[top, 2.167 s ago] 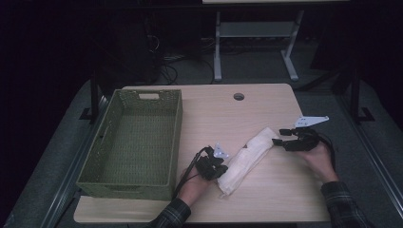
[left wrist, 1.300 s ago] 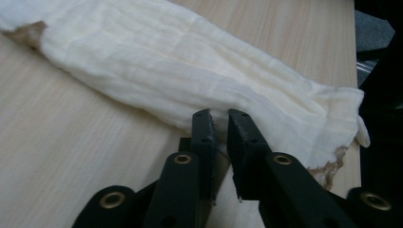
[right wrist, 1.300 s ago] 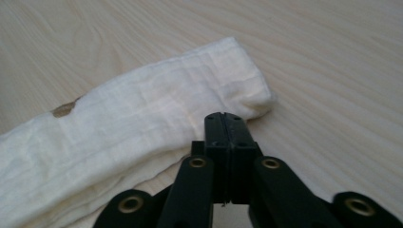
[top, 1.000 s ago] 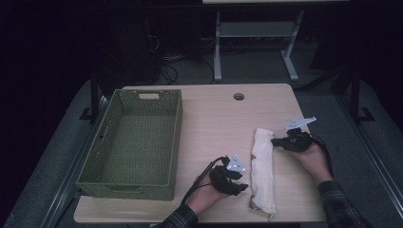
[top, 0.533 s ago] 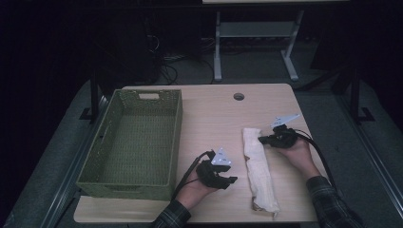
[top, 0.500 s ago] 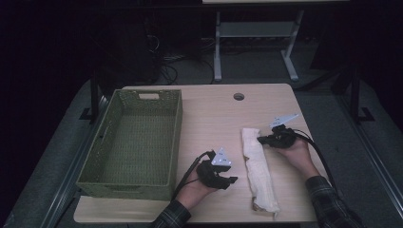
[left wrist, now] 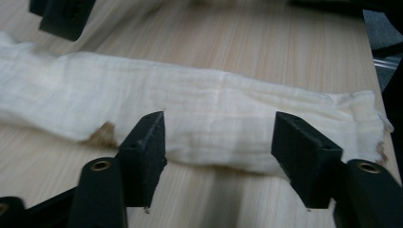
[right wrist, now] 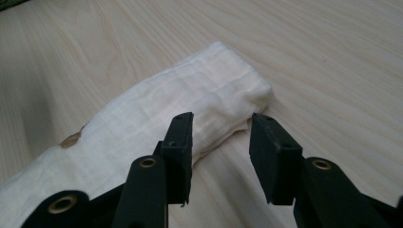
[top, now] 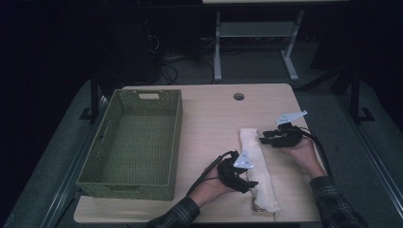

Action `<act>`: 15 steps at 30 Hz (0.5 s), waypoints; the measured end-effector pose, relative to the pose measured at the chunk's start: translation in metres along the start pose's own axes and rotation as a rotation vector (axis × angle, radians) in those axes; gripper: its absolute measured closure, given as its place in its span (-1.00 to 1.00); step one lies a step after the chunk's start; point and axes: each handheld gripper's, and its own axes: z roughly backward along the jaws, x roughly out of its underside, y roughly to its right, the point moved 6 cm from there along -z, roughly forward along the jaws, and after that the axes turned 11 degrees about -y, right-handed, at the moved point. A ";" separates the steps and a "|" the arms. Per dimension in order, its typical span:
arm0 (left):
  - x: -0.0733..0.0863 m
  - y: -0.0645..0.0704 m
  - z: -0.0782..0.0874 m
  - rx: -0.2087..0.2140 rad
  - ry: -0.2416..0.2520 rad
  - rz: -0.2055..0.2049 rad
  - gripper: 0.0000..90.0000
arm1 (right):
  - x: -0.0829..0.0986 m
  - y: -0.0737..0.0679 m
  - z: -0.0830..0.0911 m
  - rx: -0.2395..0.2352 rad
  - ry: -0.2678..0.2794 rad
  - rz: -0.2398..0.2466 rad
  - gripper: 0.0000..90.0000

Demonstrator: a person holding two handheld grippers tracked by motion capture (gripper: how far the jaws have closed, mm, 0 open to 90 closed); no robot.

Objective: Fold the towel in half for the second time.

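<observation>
Since the earliest picture the folded cloth has swung from a diagonal lie to one running almost straight away from the person, on the right half of the tabletop, and both hands have let go and drawn slightly back. The left hand-held gripper sits just beside the cloth's near part, its jaws wide apart; in the left gripper view the cloth stretches across just beyond them, untouched. The right hand-held gripper hovers at the far end, jaws also apart, with the cloth's rounded corner just ahead of them in the right gripper view. A small brown stain marks the fabric.

Judging by this, the cloth is laid out as a long strip and the step in hand is taking a fresh hold for another fold. Next, each gripper would need to close on an end, then bring one end over the other. The green woven basket waits at the left, well apart.
</observation>
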 end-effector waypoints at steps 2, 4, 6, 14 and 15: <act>-0.004 0.000 -0.007 0.021 -0.015 -0.014 -0.25 | 0.001 0.000 0.000 -0.001 -0.001 0.004 0.28; -0.007 0.000 -0.014 0.032 -0.017 -0.019 -0.35 | 0.002 0.001 0.000 0.000 -0.004 0.000 0.26; -0.009 0.002 -0.023 0.042 -0.037 -0.032 -0.41 | 0.003 0.000 0.002 -0.002 -0.005 -0.007 0.25; -0.007 0.002 -0.043 0.035 -0.074 -0.048 -0.54 | 0.005 0.001 0.003 -0.007 -0.002 -0.004 0.20; -0.007 0.002 -0.043 0.034 -0.075 -0.050 -0.52 | 0.005 0.001 0.003 -0.008 0.000 -0.004 0.19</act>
